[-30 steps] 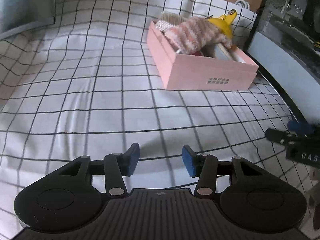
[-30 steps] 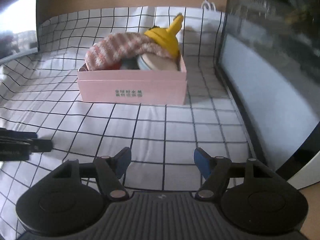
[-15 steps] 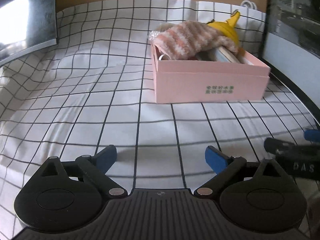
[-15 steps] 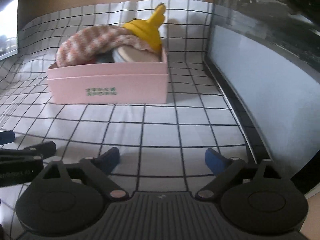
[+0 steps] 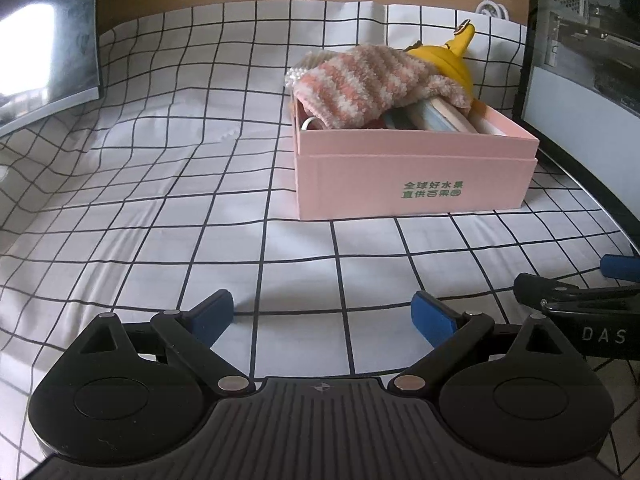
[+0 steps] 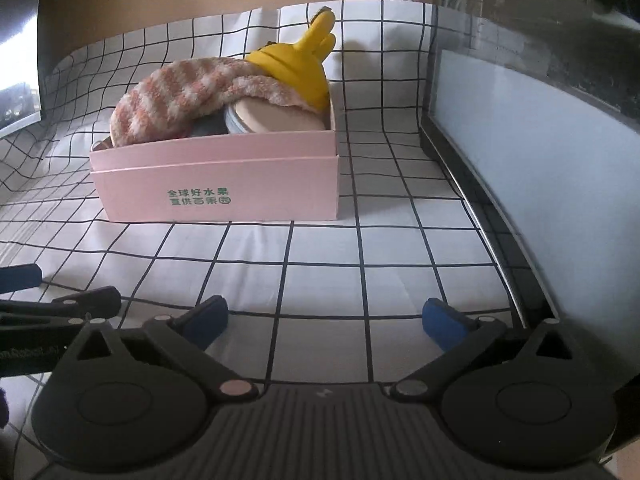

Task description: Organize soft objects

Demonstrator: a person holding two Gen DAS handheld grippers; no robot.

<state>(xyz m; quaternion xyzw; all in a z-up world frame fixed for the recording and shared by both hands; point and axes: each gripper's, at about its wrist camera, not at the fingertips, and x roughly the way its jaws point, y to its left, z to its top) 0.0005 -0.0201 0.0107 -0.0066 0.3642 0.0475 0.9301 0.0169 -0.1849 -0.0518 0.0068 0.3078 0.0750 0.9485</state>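
A pink box (image 5: 416, 172) (image 6: 224, 184) stands on the checked cloth, filled with soft things. A pink-and-white striped fuzzy sock (image 5: 368, 84) (image 6: 188, 96) lies on top, a yellow plush (image 5: 448, 64) (image 6: 296, 64) sits at the back, and a round blue-rimmed item (image 6: 276, 118) shows under the sock. My left gripper (image 5: 322, 316) is open and empty, low over the cloth in front of the box. My right gripper (image 6: 324, 316) is open and empty, also in front of the box. Each gripper shows at the edge of the other's view.
A white cloth with a black grid (image 5: 160, 200) covers the surface. A dark monitor (image 5: 44, 40) stands at the left. A computer case with a glass side (image 6: 540, 120) stands along the right. A white cable (image 5: 490, 8) hangs at the back wall.
Both grippers have opened wider and drawn level in front of the box. The left view has swung right and lower, so the box now faces it squarely.
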